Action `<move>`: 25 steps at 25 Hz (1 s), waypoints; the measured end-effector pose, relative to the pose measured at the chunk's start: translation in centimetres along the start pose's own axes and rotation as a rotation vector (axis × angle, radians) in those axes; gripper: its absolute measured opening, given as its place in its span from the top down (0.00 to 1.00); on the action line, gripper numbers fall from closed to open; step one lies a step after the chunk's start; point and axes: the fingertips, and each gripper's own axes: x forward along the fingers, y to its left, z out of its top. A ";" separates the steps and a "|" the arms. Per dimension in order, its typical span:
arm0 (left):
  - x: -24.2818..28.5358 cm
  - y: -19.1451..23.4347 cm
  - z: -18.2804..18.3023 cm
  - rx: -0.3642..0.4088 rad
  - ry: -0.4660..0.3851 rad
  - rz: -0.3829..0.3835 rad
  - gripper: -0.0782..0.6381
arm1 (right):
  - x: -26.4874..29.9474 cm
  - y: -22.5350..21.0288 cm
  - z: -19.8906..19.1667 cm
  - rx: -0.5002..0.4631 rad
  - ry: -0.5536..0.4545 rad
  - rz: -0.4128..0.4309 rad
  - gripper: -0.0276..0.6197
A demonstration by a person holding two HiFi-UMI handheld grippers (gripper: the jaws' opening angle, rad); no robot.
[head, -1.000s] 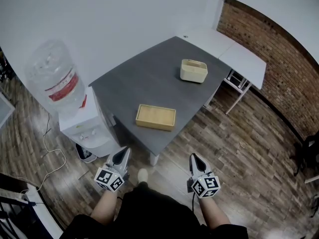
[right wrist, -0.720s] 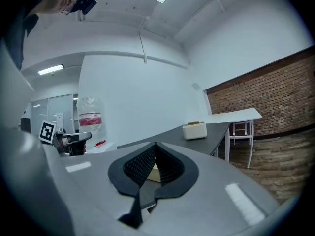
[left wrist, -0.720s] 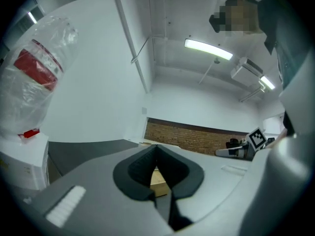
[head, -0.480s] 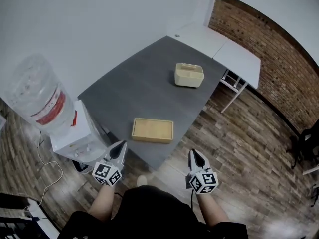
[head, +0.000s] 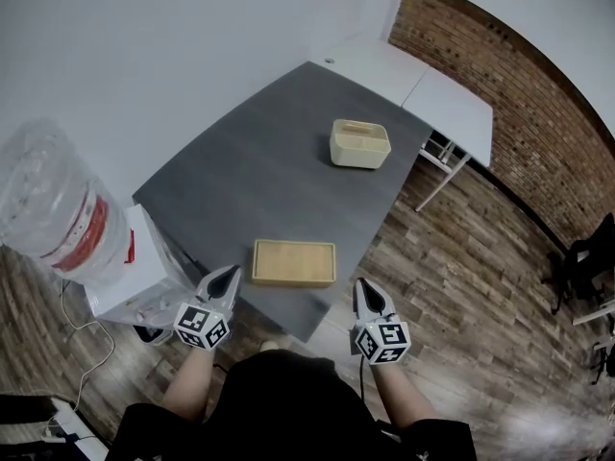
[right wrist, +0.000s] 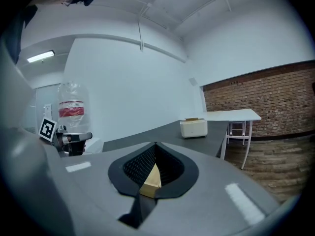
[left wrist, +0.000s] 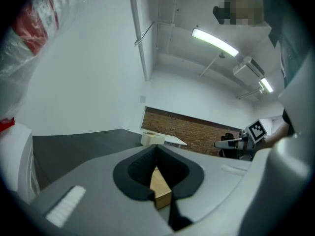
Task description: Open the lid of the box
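Box point(head: 293, 262) sits just ahead, between left fingers point(head: 220, 285) and right fingers point(head: 369, 300) (both closed, empty).

A big dark grey worktop point(head: 259, 181) stands on a brown wooden floor point(head: 461, 286). Near the worktop's far side sits a small cream box with a tan top point(head: 360, 144). A white table point(head: 423, 84) stands at the worktop's far corner, next to a red brick wall point(head: 519, 94). On the left is a white water cooler point(head: 125, 267). A big clear water bottle with a red label point(head: 48, 209) sits on top of it. A black chair point(head: 581, 257) stands far off on the right.
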 end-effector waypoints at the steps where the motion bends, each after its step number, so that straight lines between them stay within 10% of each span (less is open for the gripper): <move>1: 0.1 0.4 -0.4 -0.005 0.016 0.000 0.89 | 0.4 0.2 -0.1 0.000 0.005 -0.004 0.95; 25: 3.6 2.9 -7.3 -0.143 0.223 0.148 0.82 | 6.8 -2.6 -5.5 0.055 0.209 0.035 0.95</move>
